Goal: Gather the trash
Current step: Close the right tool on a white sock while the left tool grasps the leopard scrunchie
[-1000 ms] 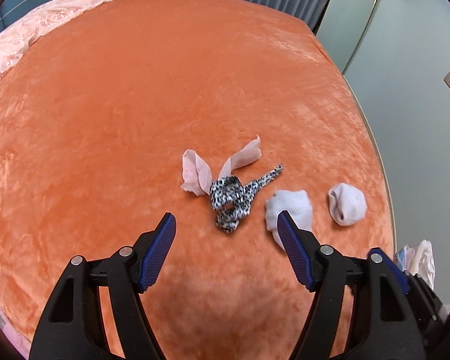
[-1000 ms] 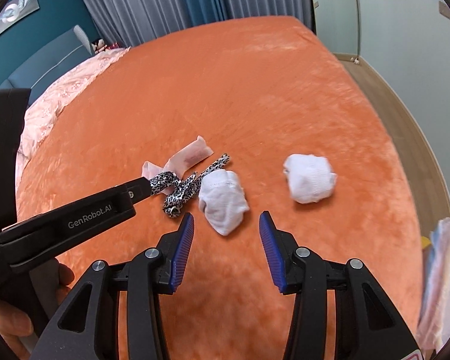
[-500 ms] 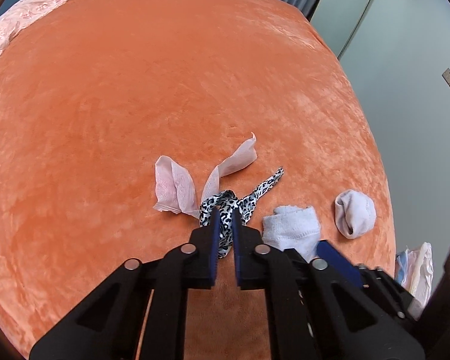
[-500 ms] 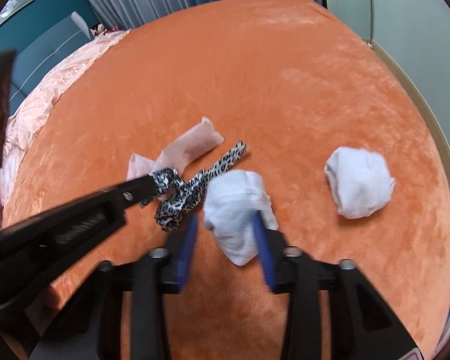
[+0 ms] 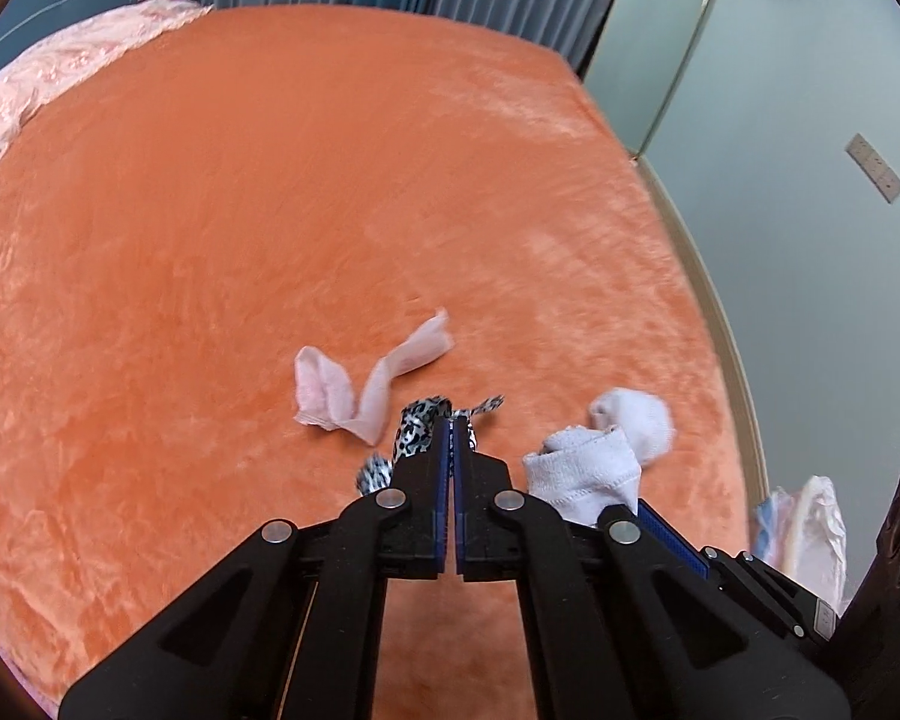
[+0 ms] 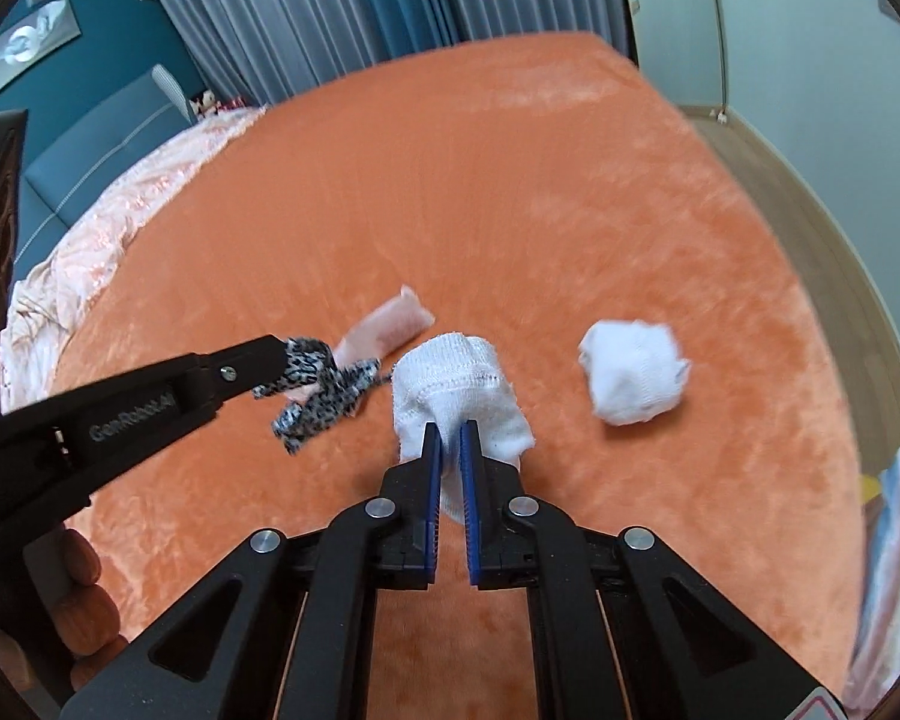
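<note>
Fingers of the left gripper [image 5: 452, 420] clench the leopard-print fabric strip [image 5: 413, 429] above the orange plush bedspread [image 5: 270, 210]. The right gripper [image 6: 448, 429], having just closed, pinches the white ribbed sock [image 6: 456, 390]. Only the right wrist view shows the strip dangling clear of the bedspread, and fingertips [image 6: 84, 564] at its lower left.

A plush orange blanket [image 6: 570, 192] covers the bed, a pale pink quilt [image 6: 120, 228] bunched along its left edge, grey-blue pleated curtains [image 6: 306, 6] behind, pale walls [image 5: 810, 276] and wood-toned floor [image 6: 834, 264] right.
</note>
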A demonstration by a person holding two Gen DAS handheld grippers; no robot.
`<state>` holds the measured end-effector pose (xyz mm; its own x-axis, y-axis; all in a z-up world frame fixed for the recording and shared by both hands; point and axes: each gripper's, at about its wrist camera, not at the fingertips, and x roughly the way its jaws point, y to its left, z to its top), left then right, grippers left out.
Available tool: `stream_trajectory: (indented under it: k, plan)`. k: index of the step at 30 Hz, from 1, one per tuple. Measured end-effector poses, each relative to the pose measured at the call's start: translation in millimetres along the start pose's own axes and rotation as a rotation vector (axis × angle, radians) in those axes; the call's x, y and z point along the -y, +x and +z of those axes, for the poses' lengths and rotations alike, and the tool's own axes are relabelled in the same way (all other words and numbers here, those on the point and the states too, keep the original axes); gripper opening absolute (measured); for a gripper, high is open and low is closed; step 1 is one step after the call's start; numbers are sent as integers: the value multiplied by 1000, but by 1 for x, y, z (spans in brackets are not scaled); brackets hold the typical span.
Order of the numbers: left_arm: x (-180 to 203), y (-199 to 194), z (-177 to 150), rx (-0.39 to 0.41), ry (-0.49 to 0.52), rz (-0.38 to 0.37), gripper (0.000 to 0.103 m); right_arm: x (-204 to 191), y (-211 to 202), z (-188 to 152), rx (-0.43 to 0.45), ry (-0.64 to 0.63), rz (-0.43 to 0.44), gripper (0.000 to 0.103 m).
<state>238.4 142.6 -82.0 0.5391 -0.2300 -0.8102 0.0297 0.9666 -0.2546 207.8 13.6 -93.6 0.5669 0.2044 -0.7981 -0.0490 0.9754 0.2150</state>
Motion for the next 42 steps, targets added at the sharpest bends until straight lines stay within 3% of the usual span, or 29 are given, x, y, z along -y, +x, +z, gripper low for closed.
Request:
stream_trajectory:
  k: [7,15,20,21,25,28,36,42]
  plan:
    - [43,-47,-9,62,56,-51,0,14,-67,0,112,17,-6,6]
    - [105,-96,-20,128,150,-105,0,62,-139,-9,228,97,-44,6]
    - [119,-105,-32,119,153,-115,2,92,-173,-24,269,139,-75,6]
    - [115,-101,-36,104,141,-104,5,95,-178,-28,272,144,-79,6]
    - [90,-79,-53,43,75,-57,50,106,-185,-43,273,162,-85,6]
    - [69,-53,-66,-9,62,-4,59,111,-179,-51,257,177,-81,6]
    - [31,26,-86,-170,-10,28,61,111,-136,-48,182,187,-60,6]
    - [32,63,-82,-206,8,51,58,112,-104,-41,131,188,-51,6]
